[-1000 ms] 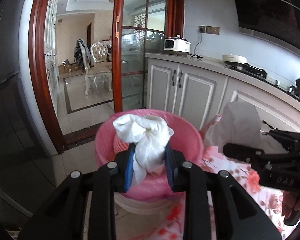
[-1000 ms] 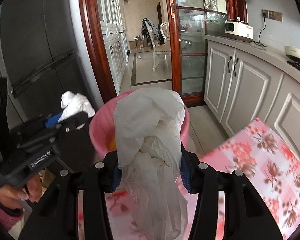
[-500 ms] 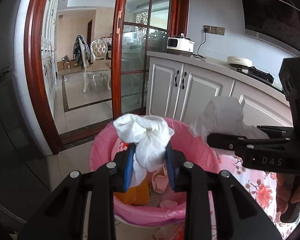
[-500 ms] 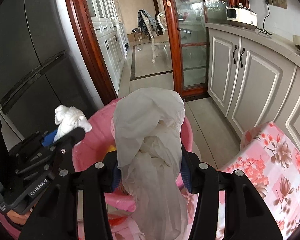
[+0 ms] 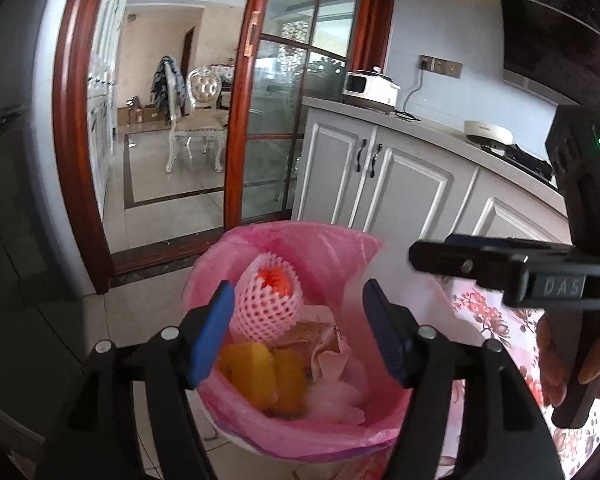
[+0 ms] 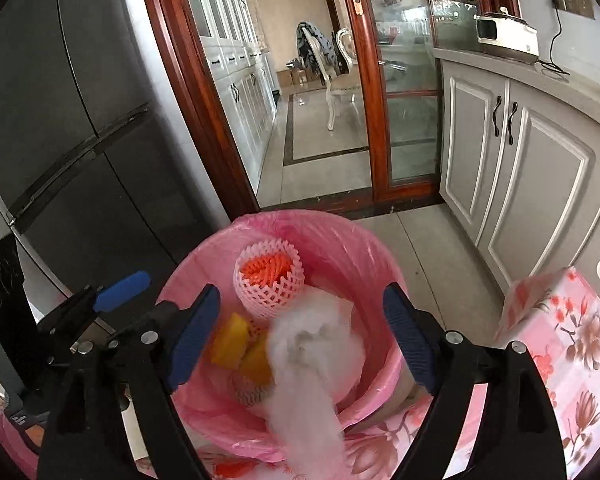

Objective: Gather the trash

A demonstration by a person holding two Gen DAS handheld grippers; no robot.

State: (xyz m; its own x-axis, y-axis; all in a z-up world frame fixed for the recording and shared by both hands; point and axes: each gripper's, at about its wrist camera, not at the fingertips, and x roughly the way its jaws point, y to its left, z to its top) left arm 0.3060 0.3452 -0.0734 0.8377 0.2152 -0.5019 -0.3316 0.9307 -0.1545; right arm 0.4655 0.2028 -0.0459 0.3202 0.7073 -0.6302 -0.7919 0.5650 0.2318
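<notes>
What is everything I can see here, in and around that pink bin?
Bin: one, pink liner, on the floor below both grippers.
Foam fruit net: one, pink-white around something orange, in the bin.
Yellow-orange pieces: a few, in the bin.
White tissue: one blurred wad, over the bin.
Floral cloth: one, pink, right of the bin.
Rice cooker: one, white, on the counter.
Chair: one, pale, beyond the doorway.
Left gripper: black with blue pads, opening, empty.
Right gripper: likewise, opening.

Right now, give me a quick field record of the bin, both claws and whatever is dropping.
bin: pink-lined trash bin, below both claws
left claw: opening, nothing between pads
right claw: opening, pads clear of the paper
falling item: white tissue wad, blurred, over the bin
already inside: foam fruit net, orange peel pieces
</notes>
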